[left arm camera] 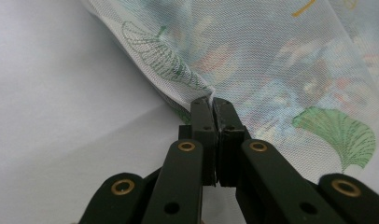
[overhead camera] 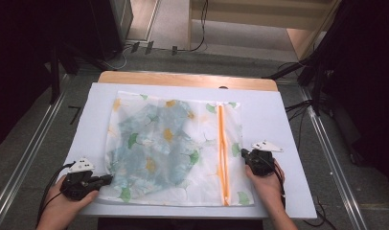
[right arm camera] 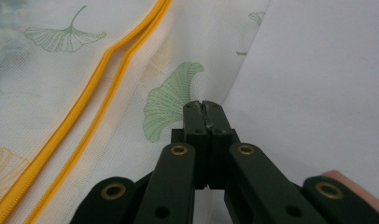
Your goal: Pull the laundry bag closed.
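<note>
Mesh bag point(overhead camera: 176, 148) holds a folded garment point(overhead camera: 154, 141); both grippers' jaws clench its edges.

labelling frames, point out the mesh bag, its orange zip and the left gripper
mesh bag point(overhead camera: 135, 108) high view, bare mesh near far left corner
orange zip point(overhead camera: 222, 143) high view, middle of its length
left gripper point(left arm camera: 211, 100) left gripper view, between its fingers

My left gripper point(overhead camera: 108, 179) and right gripper point(overhead camera: 244, 154) are black, each topped by a grey three-cornered plate. Brass-ringed rivets dot their jaw links. A black cable trails from each.
</note>
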`<move>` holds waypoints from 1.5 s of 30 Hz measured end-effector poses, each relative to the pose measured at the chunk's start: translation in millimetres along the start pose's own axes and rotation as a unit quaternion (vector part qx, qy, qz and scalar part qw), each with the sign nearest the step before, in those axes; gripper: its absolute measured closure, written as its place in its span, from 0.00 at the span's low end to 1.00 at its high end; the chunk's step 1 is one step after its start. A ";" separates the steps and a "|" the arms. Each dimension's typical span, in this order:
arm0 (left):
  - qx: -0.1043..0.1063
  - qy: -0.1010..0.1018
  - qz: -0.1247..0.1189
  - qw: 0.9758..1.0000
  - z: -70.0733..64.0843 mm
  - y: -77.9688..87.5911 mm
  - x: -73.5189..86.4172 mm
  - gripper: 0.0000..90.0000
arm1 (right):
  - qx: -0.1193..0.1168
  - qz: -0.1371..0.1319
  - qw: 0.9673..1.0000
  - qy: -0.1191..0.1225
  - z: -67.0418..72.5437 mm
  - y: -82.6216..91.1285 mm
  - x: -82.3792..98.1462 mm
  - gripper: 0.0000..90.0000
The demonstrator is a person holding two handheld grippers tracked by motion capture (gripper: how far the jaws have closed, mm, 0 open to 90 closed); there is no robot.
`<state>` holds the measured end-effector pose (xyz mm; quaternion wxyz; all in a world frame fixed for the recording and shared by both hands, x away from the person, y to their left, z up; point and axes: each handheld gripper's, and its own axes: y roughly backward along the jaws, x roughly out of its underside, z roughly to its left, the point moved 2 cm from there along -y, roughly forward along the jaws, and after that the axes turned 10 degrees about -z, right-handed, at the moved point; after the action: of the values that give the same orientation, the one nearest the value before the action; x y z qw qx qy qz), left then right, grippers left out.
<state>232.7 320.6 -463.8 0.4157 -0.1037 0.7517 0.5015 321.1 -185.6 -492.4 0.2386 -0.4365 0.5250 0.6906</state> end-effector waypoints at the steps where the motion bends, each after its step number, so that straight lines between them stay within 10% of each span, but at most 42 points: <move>1: -0.001 0.002 0.001 1.000 0.5 0.0 0.0 1.00 | 0.002 0.003 1.000 -0.002 0.6 0.6 0.5 1.00; 13: -0.001 -0.002 -0.010 1.000 3.0 -0.3 0.0 0.94 | 0.003 0.005 1.000 -0.002 0.7 2.1 2.9 1.00; 16: -0.044 -0.010 -0.028 0.999 3.4 0.7 -3.9 0.68 | -0.015 -0.011 1.000 -0.011 -1.3 4.7 2.5 0.79; 22: -0.046 -0.010 -0.082 0.996 -4.5 9.6 -14.7 0.61 | -0.018 -0.047 0.999 -0.015 -0.3 23.7 -0.2 0.54; 35: -0.076 -0.035 -0.145 0.986 -29.1 19.9 -34.4 0.72 | -0.088 -0.040 0.995 -0.002 22.3 71.5 13.6 0.65; 45: 0.031 -0.043 -0.115 0.992 -74.5 -21.8 -46.0 0.96 | -0.142 -0.018 0.990 -0.001 35.3 84.1 32.5 0.77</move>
<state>235.5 235.6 -433.6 0.5060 -0.1549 0.7309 0.4310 225.9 -185.0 -474.2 0.1872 -0.4745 0.4139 0.7540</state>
